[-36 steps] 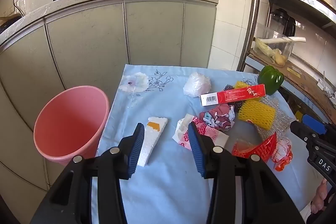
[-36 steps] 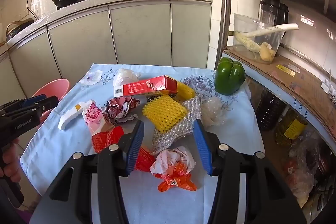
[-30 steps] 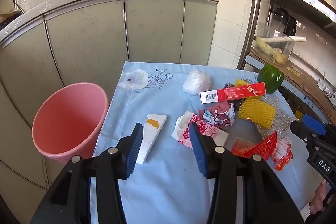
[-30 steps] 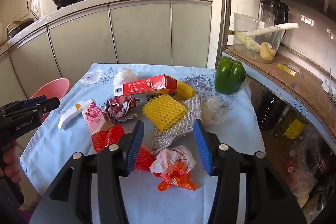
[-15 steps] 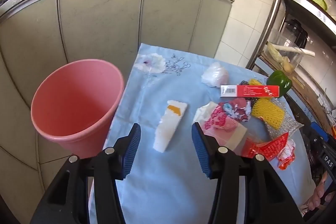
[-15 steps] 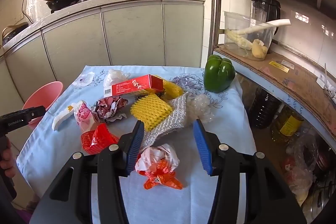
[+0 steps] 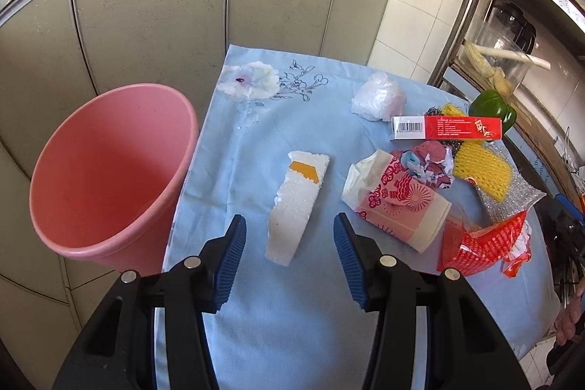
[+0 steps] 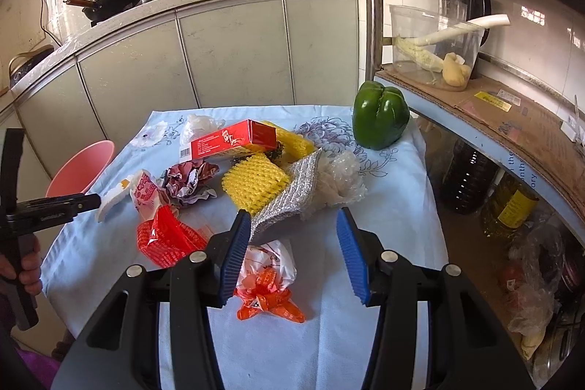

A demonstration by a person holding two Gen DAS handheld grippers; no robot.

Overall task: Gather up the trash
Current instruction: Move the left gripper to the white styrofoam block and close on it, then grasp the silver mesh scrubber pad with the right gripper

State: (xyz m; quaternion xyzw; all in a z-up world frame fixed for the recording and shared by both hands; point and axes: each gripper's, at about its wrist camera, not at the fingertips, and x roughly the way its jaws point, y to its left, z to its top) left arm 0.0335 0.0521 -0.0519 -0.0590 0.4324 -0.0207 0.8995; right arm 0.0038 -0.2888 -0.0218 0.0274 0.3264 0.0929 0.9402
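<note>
A white foam piece (image 7: 296,203) with an orange patch lies on the blue tablecloth (image 7: 292,328), just ahead of my open, empty left gripper (image 7: 289,236). A pink bucket (image 7: 106,170) stands left of the table. Trash lies to the right: a pink-patterned paper cup (image 7: 398,203), a red box (image 7: 446,128), yellow foam net (image 8: 254,181), red wrapper (image 8: 164,238), crumpled paper (image 8: 190,178). My right gripper (image 8: 292,243) is open and empty above an orange-white wrapper (image 8: 267,284).
A green pepper (image 8: 380,119) stands at the table's far right. A silver bubble pouch (image 8: 292,200) and clear plastic (image 8: 340,181) lie mid-table. Grey cabinets (image 7: 182,6) stand behind. A shelf rack with bottles (image 8: 471,170) is right of the table.
My left gripper has moved forward and tilted down, so the foam piece and bucket look closer. My right gripper has pulled back slightly. Both stay open.
</note>
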